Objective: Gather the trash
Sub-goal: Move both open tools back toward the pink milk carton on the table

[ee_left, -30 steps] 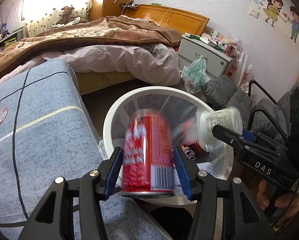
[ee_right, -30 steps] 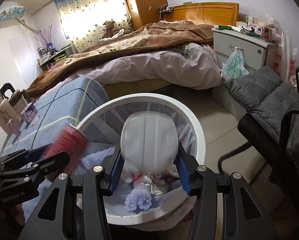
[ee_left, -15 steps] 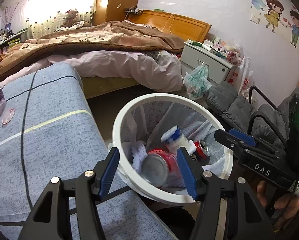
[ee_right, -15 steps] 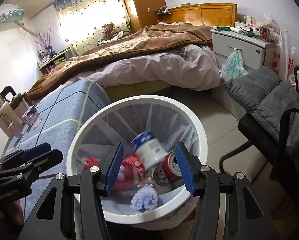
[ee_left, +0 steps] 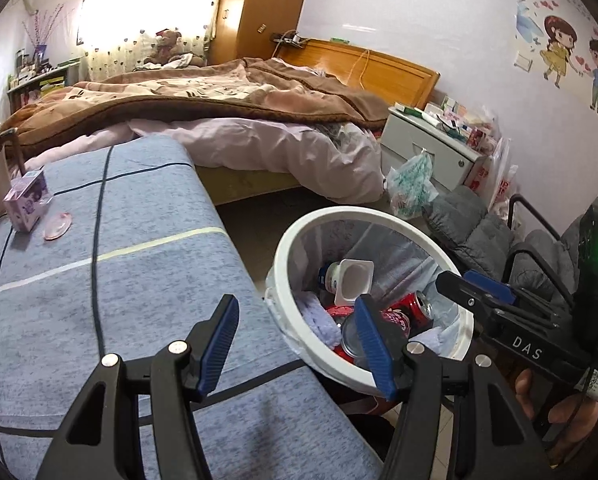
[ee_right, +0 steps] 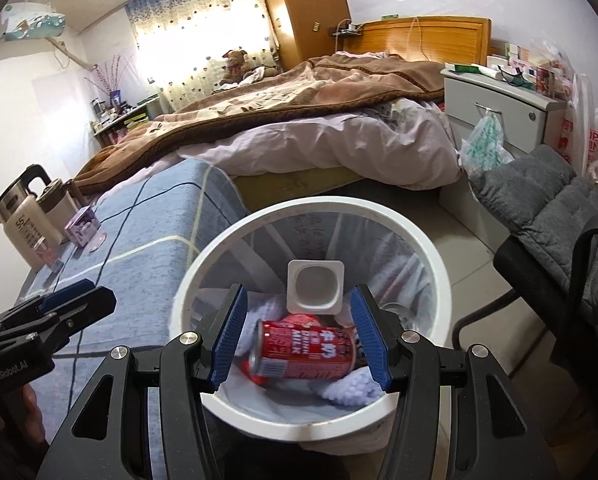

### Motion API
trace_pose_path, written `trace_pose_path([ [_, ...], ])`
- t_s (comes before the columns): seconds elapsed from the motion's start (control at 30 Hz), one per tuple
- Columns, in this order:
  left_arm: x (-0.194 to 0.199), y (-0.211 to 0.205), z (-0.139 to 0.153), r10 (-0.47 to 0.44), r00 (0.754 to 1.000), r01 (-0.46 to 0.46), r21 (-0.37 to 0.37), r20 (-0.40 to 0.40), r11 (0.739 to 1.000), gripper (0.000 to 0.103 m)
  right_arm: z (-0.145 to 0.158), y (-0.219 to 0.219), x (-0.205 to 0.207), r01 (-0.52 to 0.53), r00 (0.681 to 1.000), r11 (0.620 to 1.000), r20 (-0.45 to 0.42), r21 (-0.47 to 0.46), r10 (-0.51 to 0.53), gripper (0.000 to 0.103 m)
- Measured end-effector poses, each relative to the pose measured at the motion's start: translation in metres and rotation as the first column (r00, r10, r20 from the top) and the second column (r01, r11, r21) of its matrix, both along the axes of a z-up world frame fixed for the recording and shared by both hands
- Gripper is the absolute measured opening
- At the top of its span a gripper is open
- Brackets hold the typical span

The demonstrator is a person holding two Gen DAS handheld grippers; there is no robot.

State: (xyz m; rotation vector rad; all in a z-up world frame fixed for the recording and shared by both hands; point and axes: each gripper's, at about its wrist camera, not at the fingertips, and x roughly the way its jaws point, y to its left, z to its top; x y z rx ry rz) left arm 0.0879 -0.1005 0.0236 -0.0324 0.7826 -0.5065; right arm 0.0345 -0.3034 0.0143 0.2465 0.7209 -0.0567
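Trash lies in the white bin (ee_right: 431,264) beside the blue-covered worktop (ee_left: 139,272): a red can (ee_right: 303,354) on its side, a white yoghurt cup (ee_right: 317,286) leaning on the liner with its mouth toward the right wrist camera, a 2nd red can (ee_left: 413,308) and pale lilac knobbly pieces (ee_right: 351,390). The left hand-held gripper (ee_left: 297,344) hangs over the worktop's edge and the bin's near rim, jaws apart with nothing between the pads. The right hand-held gripper (ee_right: 301,332) hangs above the bin's mouth, jaws likewise apart and empty, the can and cup well below them. On the worktop's far end stand a kettle (ee_right: 21,216) and a small purple box (ee_left: 27,200).
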Motion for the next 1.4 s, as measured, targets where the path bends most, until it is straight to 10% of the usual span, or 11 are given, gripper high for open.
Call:
trace_pose_path([
  [0.73, 0.003, 0.103, 0.003, 0.228, 0.973, -0.228, -0.010, 0.021, 0.974, 0.062, 0.009, 0.072, 0.026, -0.148, 0.989, 0.989, 0.032, 0.005, 0.148, 0.055],
  [1.4, 0.011, 0.235, 0.009, 0.505, 0.862, -0.506, 0.015, 0.048, 0.862, 0.064, 0.016, 0.177, 0.079, -0.343, 0.939, 0.939, 0.034, -0.017, 0.343, 0.055],
])
